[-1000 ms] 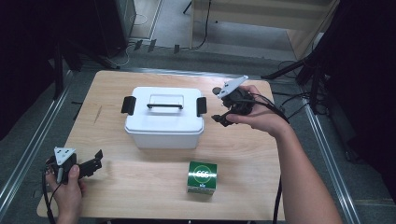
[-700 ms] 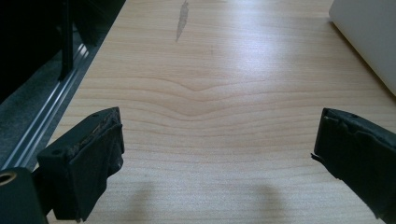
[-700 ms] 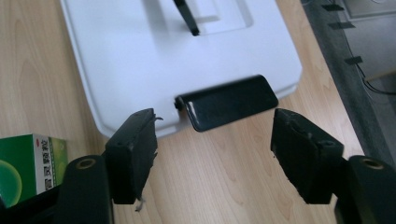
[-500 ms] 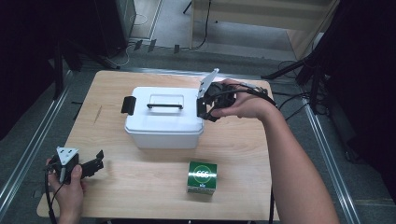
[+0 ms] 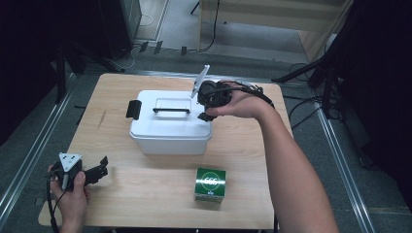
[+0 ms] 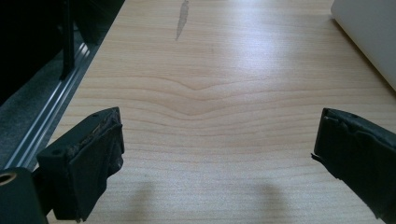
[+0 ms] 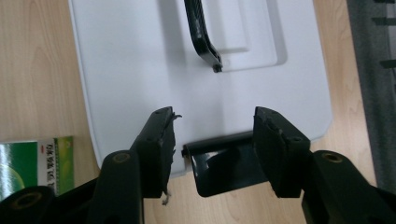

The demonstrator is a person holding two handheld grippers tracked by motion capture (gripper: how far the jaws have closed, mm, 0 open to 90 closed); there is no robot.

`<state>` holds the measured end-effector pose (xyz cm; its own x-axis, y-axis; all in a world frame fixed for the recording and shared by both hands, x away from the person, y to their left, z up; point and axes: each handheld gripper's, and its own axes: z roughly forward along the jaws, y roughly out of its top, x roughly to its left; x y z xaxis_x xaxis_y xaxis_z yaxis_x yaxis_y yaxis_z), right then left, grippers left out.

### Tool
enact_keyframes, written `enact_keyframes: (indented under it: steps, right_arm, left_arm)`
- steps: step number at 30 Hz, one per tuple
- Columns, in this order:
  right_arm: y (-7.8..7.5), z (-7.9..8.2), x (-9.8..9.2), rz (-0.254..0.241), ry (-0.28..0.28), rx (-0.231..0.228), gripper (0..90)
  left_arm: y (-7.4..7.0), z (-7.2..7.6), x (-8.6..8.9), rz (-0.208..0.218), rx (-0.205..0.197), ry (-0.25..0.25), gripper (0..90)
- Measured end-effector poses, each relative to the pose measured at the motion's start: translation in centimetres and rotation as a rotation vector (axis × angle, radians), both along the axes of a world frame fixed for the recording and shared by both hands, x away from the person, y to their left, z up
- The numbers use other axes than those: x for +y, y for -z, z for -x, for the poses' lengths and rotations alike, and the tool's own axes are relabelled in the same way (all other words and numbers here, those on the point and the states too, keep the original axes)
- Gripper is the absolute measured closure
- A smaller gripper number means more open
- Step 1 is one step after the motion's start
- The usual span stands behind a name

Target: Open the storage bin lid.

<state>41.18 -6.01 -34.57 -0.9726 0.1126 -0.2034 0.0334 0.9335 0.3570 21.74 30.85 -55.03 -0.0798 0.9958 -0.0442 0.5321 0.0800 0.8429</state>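
At the table's near left corner, the left gripper lay low in the person's left hand, its jaws spread wide with only bare wood between them. Mid-table stood the white storage box, lid on, black carry handle flat on top and a black latch at its left end. The right gripper hovered over the box's right end, jaws about half open and just closing, straddling the right-hand latch without clearly pressing it. A green carton sat near the front edge.
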Motion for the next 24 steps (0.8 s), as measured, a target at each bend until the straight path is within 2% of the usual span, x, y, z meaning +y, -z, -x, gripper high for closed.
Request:
enact_keyframes:
  steps: [4,6,9,16,24]
  right_arm:
    - [0.0,-0.2,0.7,-0.005,0.0,0.026,49.3]
    - [0.1,-0.3,1.1,-0.016,-0.014,0.076,46.2]
    - [0.2,-0.3,1.4,-0.016,-0.029,0.082,47.0]
    - [0.0,-0.5,2.6,0.002,-0.023,0.036,49.6]
    - [-0.5,-0.4,4.2,0.0,-0.052,0.032,55.9]
  left_arm:
    - [0.0,0.0,0.0,0.0,0.003,0.001,2.3]
    - [0.0,0.0,0.0,0.001,0.003,0.001,2.3]
    - [0.0,0.0,0.0,-0.002,0.003,0.002,2.3]
    - [0.0,0.0,0.0,-0.004,0.004,0.002,2.3]
    - [0.0,0.0,0.0,0.0,0.008,0.003,2.3]
